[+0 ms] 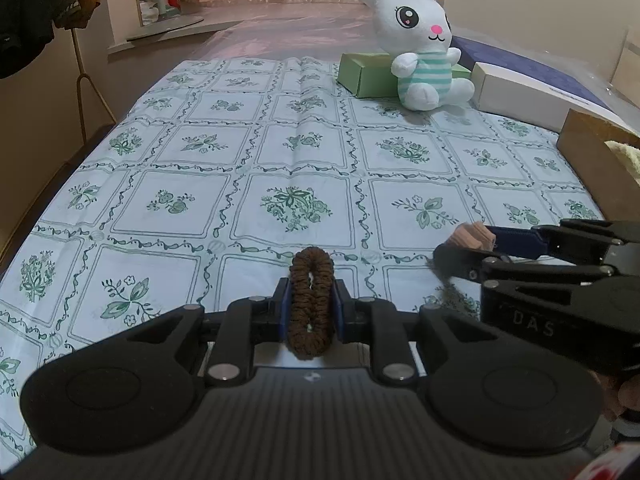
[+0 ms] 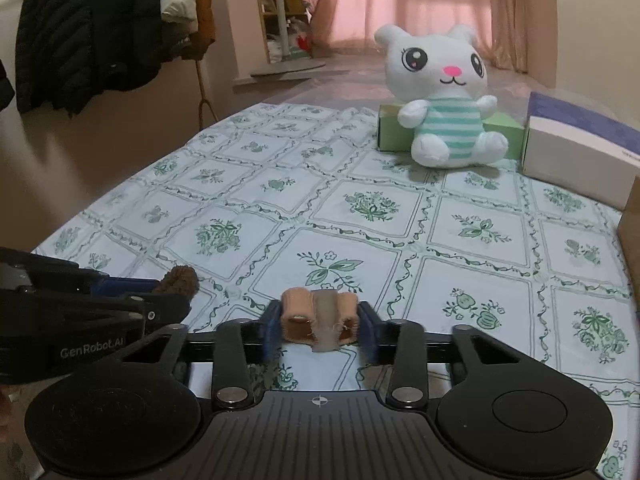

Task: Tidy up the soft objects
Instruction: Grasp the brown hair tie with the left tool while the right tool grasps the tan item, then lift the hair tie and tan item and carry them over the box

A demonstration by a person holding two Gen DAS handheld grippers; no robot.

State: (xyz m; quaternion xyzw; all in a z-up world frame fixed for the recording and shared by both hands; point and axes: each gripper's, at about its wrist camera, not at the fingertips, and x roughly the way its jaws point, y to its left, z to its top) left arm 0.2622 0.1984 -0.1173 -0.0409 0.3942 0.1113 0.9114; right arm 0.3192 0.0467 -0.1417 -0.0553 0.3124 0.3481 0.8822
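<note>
Right hand-held gripper (image 2: 319, 326) clamped on peach soft piece (image 2: 318, 316), above floral tablecloth (image 2: 360, 240), white plush bunny (image 2: 444, 100) beyond

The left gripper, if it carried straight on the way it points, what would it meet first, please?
Most likely the bare floral tablecloth: the left gripper, shut on the brown scrunchie, points down at open cloth. The plush rabbit sits farther off, right of that line.

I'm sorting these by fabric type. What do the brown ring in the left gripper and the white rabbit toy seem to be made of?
Brown ring-shaped hair tie: looks like knitted or crocheted yarn over elastic, matte, with a ribbed, bumpy surface. White rabbit toy in a green-striped shirt: short-pile plush, soft and matte, probably stuffed; the eyes look embroidered or printed.
</note>
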